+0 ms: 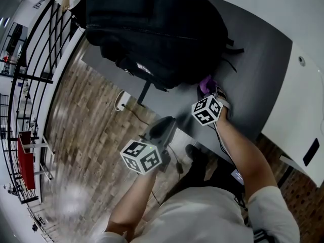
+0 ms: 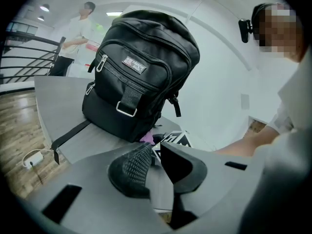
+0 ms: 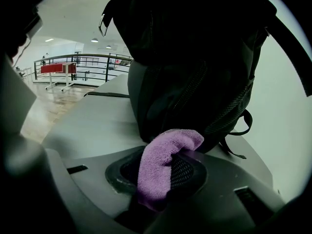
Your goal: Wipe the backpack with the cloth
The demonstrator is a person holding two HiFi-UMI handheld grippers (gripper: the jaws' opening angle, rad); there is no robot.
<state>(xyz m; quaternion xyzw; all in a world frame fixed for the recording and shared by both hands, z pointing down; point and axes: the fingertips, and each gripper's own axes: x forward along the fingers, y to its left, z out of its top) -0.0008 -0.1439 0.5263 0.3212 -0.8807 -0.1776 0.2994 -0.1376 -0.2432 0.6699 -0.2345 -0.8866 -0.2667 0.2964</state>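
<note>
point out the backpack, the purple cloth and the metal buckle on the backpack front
backpack point(image 2: 161, 43): left gripper view, upper front panel
purple cloth point(image 3: 161, 167): right gripper view, middle of its folded bulge
metal buckle point(image 2: 126, 113): left gripper view, lower bar of the ring

A grey tabletop point(image 1: 258, 70) stood over a floor of brown wood planks point(image 1: 86, 120), where a white power adapter point(image 1: 120, 101) with its cable lay just off the tabletop's edge. Past the floor ran a black metal railing point(image 1: 31, 78), with a red table point(image 3: 58, 68) on pale legs beside it. White walls point(image 2: 219, 67) closed the room, and round ceiling lights point(image 3: 94, 40) glowed overhead.
</note>
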